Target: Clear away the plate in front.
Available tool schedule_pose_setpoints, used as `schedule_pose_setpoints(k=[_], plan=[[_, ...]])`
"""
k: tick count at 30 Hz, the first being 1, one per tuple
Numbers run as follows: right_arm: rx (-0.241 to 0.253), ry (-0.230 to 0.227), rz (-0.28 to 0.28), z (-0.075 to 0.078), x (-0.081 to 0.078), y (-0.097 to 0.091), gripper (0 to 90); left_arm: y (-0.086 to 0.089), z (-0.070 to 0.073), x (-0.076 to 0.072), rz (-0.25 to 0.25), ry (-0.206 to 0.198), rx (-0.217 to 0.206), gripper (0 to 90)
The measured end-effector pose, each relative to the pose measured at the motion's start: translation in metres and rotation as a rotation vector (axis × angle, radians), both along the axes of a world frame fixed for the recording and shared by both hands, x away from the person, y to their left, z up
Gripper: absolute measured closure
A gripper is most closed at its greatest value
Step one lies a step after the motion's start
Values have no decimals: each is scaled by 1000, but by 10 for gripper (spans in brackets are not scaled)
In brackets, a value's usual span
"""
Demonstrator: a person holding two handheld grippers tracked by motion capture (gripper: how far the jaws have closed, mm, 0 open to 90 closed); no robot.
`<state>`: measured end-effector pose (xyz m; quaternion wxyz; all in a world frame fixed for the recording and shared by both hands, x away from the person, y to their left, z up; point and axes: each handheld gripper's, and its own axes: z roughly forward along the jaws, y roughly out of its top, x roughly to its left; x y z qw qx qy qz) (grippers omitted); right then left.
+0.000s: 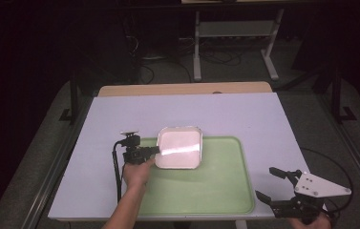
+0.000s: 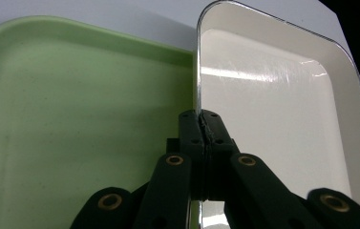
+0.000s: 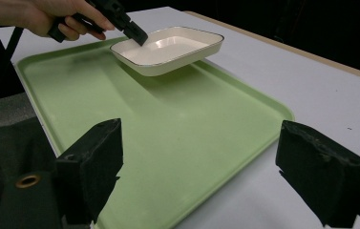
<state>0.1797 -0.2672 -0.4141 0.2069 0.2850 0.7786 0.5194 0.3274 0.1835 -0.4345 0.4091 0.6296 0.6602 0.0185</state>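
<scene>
White dish [image 1: 179, 148] over green tray [image 1: 216, 191], lavender tabletop [image 1: 120, 114], dark room.

No readable text or labels.

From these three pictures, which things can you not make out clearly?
- Underside of the white dish: hidden by its own body in the right gripper view.
- Near rim of the dish, left gripper view: covered by the left gripper.
- Near edge of the green tray: partly hidden by the forearm, high view.
- Right gripper: hand cut off by the bottom edge.
</scene>
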Motion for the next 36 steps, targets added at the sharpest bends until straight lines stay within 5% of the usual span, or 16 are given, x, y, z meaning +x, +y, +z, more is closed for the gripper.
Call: schedule_pose_setpoints(k=[8,15,21,36], plan=[[4,8,1,-3,2,0,153,-7,0,-17,-1,6,39,891],[1,6,0,-3,0,1,153,-10,-6,-28,12,34,31,891],[2,7,-3,-3,0,1,153,-12,-6,-40,26,21,76,890],[-1,-6,-10,-1,0,3,153,-26,-15,-62,79,8,113,890]])
